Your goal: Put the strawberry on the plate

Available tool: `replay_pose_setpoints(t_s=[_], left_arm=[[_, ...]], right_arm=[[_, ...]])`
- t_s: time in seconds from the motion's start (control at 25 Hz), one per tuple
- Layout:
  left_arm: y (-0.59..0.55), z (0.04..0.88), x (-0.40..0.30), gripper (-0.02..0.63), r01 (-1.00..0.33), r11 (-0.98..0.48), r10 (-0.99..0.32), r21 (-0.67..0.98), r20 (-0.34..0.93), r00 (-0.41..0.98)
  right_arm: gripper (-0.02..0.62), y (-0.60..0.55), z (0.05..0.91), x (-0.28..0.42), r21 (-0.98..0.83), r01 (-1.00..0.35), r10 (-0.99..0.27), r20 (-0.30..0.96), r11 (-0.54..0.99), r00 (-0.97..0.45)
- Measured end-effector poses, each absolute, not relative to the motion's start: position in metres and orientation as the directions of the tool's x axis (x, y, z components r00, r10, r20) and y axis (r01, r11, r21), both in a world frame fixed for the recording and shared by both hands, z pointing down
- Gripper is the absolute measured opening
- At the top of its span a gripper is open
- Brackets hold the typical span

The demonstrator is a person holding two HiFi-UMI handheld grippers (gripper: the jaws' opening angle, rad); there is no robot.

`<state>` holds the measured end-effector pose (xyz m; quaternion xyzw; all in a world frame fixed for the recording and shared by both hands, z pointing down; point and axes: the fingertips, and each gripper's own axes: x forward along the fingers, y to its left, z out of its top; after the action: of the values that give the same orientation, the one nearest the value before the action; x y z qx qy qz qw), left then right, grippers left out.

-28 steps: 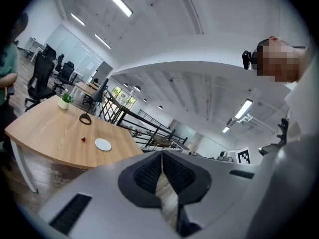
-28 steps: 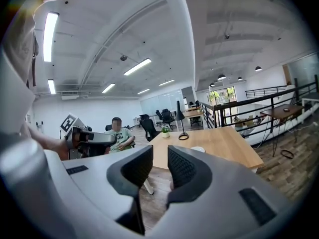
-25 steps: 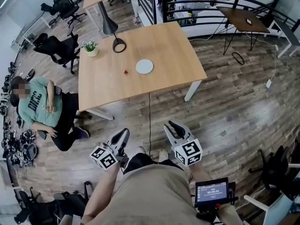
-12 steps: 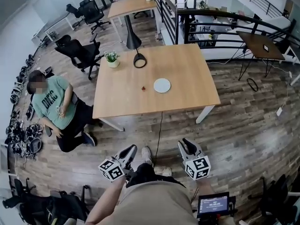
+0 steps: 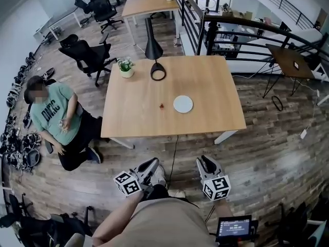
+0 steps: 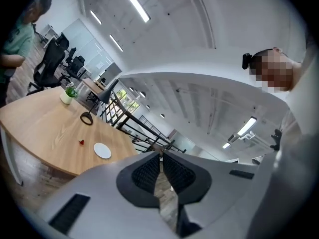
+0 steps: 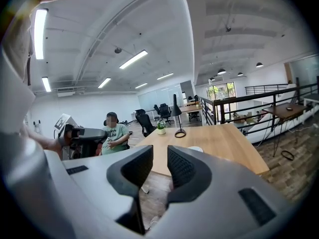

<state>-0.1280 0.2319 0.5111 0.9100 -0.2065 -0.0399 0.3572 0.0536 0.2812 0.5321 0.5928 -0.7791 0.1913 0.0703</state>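
A small red strawberry [image 5: 161,105] lies on the wooden table [image 5: 216,86], just left of a round white plate [image 5: 183,104]. Both grippers hang low over the floor, well short of the table's front edge. My left gripper [image 5: 153,162] is shut, its tips meeting with nothing between them. My right gripper [image 5: 204,160] is shut and empty too. The left gripper view shows the strawberry [image 6: 80,142] and the plate [image 6: 102,150] far off, beyond my left gripper [image 6: 160,153]. In the right gripper view the plate [image 7: 195,149] peeks over my right gripper [image 7: 159,151]; the strawberry is hidden.
A black desk lamp [image 5: 157,74] and a potted plant [image 5: 126,66] stand at the table's far left. A person in a green shirt [image 5: 51,117] sits on the floor to the left. Office chairs [image 5: 87,55], a black railing [image 5: 247,27] and a floor cable [image 5: 172,151] surround the table.
The table has slid down and right in the head view and looks nearer. Both grippers stay shut and low in front of the body.
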Motion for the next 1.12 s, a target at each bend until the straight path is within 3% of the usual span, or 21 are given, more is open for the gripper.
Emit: replay_pose_setpoints(t_s=[0.28,0.64,1.12], left_arm=[[0.140,0.489,-0.136,0.005,-0.269,-0.691,-0.373,0.671,-0.013,0.928],[0.057,0.514,-0.152,0.006,-0.316,-0.753,-0.319,0.577,0.100,0.943],[-0.020,0.554,-0.176,0.006,-0.345,-0.725,-0.286,0.596,0.194,0.938]], right_arm=[[0.077,0.190,0.518,0.034,-0.184,-0.956,-0.893,0.352,0.227,-0.280],[0.077,0.097,0.515,0.014,-0.131,-0.964,-0.891,0.369,0.230,-0.263],[0.077,0.024,0.530,-0.006,-0.103,-0.967,-0.868,0.426,0.232,-0.254]])
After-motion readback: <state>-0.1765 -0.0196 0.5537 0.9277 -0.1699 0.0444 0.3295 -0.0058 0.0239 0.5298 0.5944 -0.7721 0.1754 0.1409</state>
